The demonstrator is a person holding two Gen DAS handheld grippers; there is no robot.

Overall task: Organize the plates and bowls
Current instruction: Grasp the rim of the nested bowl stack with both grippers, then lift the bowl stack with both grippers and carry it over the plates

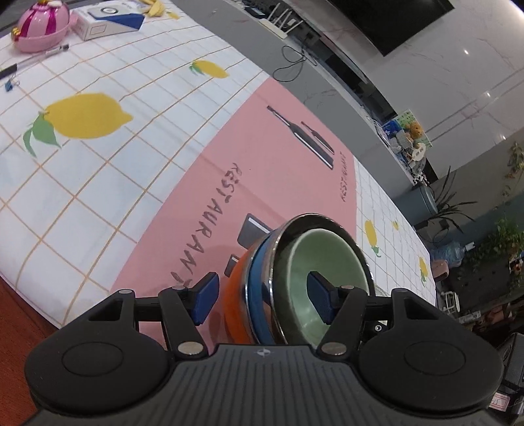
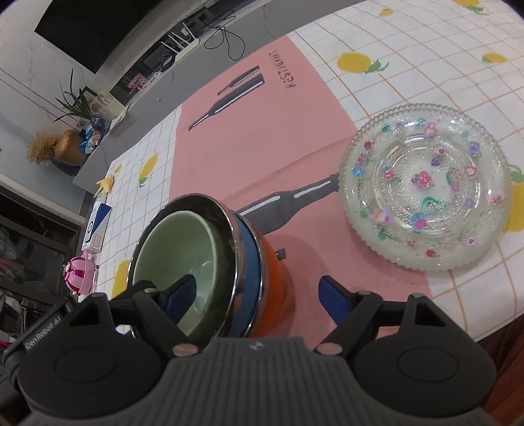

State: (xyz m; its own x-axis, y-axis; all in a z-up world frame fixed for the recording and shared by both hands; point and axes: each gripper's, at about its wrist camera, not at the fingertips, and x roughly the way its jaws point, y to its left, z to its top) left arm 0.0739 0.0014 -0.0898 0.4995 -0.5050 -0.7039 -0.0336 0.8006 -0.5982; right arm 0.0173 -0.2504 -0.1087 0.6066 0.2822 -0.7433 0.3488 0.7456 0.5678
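A nested stack of bowls rests on the pink placemat (image 1: 229, 157): a green bowl (image 1: 327, 259) inside a steel bowl (image 1: 314, 219), then a blue bowl (image 1: 258, 295) and an orange bowl (image 1: 234, 295). My left gripper (image 1: 263, 296) straddles the stack's near wall, one blue pad outside and one inside the green bowl, with neither pad pressing. My right gripper (image 2: 258, 295) straddles the same stack (image 2: 183, 242) from the other side, open, with its outer pad well off the orange bowl (image 2: 276, 278). A clear glass plate (image 2: 425, 183) with coloured flowers lies to the right.
A lemon-print tablecloth (image 1: 98, 183) covers the table. At its far end stand a pink lidded container (image 1: 42, 26) and a white and blue box (image 1: 108, 19), with a pen (image 1: 39, 55) beside them. The table edge (image 1: 29, 295) runs close below my left gripper.
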